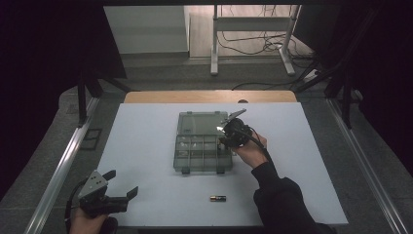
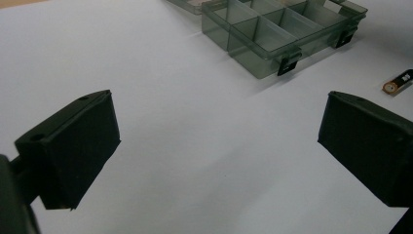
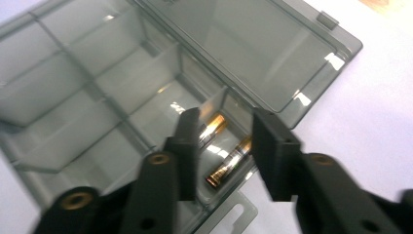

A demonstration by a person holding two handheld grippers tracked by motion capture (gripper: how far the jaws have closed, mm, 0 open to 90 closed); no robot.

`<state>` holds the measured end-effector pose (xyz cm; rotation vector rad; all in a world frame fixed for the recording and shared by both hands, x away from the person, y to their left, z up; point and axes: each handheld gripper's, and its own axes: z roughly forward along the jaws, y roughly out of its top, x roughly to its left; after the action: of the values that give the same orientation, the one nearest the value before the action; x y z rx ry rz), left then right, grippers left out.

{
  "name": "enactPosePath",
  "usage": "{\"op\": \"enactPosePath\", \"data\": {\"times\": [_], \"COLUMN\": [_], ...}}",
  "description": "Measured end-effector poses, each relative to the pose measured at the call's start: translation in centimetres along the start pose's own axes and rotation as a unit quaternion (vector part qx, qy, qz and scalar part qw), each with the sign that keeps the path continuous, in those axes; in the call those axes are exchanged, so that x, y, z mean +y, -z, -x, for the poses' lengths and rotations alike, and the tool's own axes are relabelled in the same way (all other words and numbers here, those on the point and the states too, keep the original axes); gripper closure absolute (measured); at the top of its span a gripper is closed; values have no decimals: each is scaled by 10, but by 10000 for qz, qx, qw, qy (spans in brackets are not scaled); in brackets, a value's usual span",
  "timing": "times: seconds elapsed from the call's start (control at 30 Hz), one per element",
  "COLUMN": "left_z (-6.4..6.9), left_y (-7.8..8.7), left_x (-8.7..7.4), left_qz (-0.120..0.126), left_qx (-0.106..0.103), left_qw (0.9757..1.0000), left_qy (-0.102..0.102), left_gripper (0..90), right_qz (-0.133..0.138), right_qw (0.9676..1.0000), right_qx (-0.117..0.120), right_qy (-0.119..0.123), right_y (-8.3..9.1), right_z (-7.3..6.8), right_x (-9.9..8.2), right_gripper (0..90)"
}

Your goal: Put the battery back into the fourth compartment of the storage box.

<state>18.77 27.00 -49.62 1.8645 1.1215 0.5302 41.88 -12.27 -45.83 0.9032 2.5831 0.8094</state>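
Dropping batteries into the organizer box, one more waiting on the table

We're hovering the right gripper [image 3: 224, 146] over the box's [image 1: 181, 146] corner compartment, jaws partly apart and holding nothing, two batteries [image 3: 229, 163] lying inside below them. We're parking the left gripper [image 1: 109, 192] wide open and empty near the table's front edge, leaving the last battery [image 1: 217, 198] reachable.

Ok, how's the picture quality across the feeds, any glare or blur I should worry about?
High view: dim, dark surround, a bright spot on the right claw beside the organizer box. Right gripper view: glare patches on the open lid, slight motion blur, batteries readable. Left gripper view: evenly lit, left claw soft up close, loose battery cut at the edge.
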Motion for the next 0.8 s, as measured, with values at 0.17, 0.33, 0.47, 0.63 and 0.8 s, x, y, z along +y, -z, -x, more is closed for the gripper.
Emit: {"op": "enactPosePath", "data": {"times": [0.17, 0.33, 0.47, 0.63, 0.8], "left_z": [0, 0, 1, 1, 1], "left_y": [0, 0, 0, 0, 0], "left_x": [0, 0, 0, 0, 0], "left_qz": [-7, -8, -12, -10, -7], "left_qx": [7, 8, 10, 9, 7], "left_qw": [10000, 10000, 10000, 10000, 10000], "left_qy": [-10, -13, -20, -23, -19], "left_gripper": [18, 19, 19, 19, 19], "right_qz": [16, 22, 78, 107, 115], "right_qw": [9998, 9992, 9987, 9977, 9964], "right_qx": [133, 336, 412, 518, 551], "right_qy": [159, 191, 282, 431, 639], "right_y": [7, 14, 22, 28, 32], "right_z": [-2, -5, -10, -20, -31], "right_x": [-6, -11, -15, -18, -24], "right_gripper": [483, 390, 301, 220, 137]}}
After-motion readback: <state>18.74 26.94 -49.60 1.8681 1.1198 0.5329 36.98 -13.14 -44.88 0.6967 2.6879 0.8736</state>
